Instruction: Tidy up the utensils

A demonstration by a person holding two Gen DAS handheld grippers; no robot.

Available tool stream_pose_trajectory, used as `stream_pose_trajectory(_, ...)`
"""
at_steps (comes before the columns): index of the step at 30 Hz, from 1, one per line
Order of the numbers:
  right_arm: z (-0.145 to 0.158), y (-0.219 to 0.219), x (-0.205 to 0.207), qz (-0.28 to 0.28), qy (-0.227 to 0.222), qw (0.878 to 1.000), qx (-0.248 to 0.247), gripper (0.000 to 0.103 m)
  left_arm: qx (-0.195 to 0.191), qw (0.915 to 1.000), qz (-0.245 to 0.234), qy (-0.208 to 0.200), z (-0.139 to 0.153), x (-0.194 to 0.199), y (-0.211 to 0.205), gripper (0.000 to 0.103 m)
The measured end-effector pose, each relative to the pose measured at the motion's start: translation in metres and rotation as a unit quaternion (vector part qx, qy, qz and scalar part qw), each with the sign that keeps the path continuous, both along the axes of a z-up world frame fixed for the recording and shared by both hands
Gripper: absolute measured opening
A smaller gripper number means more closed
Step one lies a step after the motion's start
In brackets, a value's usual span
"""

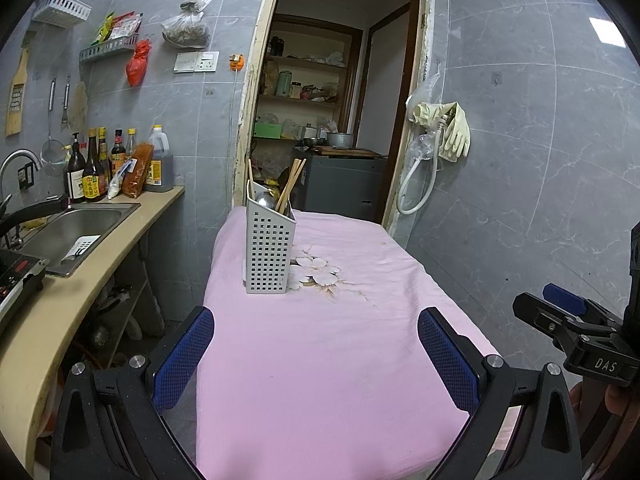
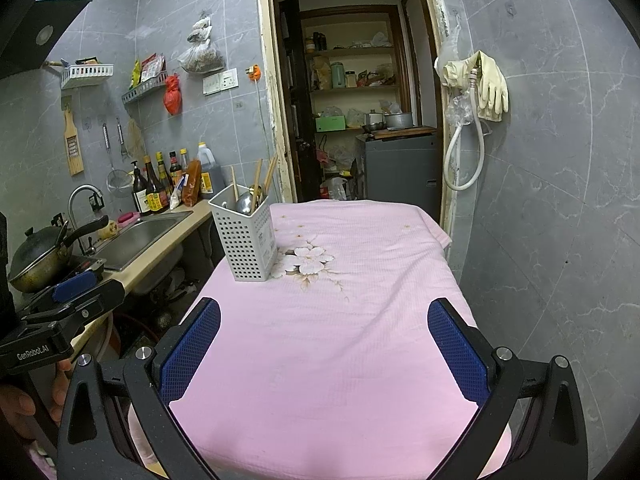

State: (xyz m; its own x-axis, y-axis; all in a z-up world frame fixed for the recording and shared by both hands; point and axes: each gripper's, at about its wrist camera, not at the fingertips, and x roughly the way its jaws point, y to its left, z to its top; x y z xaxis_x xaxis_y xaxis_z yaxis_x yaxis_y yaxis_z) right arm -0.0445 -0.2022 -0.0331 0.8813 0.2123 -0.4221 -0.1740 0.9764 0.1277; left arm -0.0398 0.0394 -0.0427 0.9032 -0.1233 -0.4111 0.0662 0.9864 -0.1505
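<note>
The left gripper [image 1: 316,354] hangs over the near end of the table with its two blue-padded fingers [image 1: 182,356] spread wide and nothing between them. The right gripper [image 2: 324,350] is likewise spread wide and empty, its blue pads [image 2: 458,354] framing bare cloth at the near edge. Each gripper shows at the margin of the other's view, the two held side by side, with part of a hand [image 2: 24,402] on the handle of the left one. Below both lies a pink tablecloth [image 1: 332,380] with a white flower print [image 1: 316,270] toward the middle of the table. Just left of that print, well apart from both grippers, stands a white perforated utensil holder [image 1: 269,246], upright on the cloth near the table's left edge. Inside it stand wooden chopsticks [image 1: 291,188], leaning to the right, and a metal spoon [image 2: 245,202] with its bowl up. To the left of the table runs a beige counter [image 1: 80,280] with a steel sink [image 1: 76,228], a row of sauce bottles [image 1: 94,168] against the grey tiled wall, and a dark wok [image 2: 40,258] near the tap. Beyond the table an open doorway [image 1: 340,92] shows shelves, and yellow rubber gloves [image 1: 454,128] hang on the wall to its right.
</note>
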Motion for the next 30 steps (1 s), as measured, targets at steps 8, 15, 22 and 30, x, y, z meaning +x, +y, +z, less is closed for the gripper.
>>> stream_pose_trajectory(8, 0.0003, -0.0008, 0.0006, 0.001, 0.000, 1.000, 0.000, 0.102, -0.002, 1.0000, 0.001, 0.000, 0.0006, 0.0017, 0.0029, 0.103)
stream_pose_trajectory(15, 0.0002, -0.0003, 0.0001, 0.000, 0.000, 1.000, 0.000, 0.102, -0.002, 1.0000, 0.001, 0.001, 0.0005, 0.0017, 0.0027, 0.103)
stream_pose_trajectory(22, 0.0004, 0.0001, -0.0002, 0.001, -0.001, 1.000, 0.000, 0.102, -0.002, 1.0000, 0.002, 0.003, -0.0012, 0.0010, 0.0052, 0.103)
stream_pose_trajectory(30, 0.0011, -0.0014, 0.0009, 0.001, 0.000, 1.000, 0.001, 0.102, -0.003, 1.0000, 0.002, 0.003, -0.0014, 0.0002, 0.0062, 0.103)
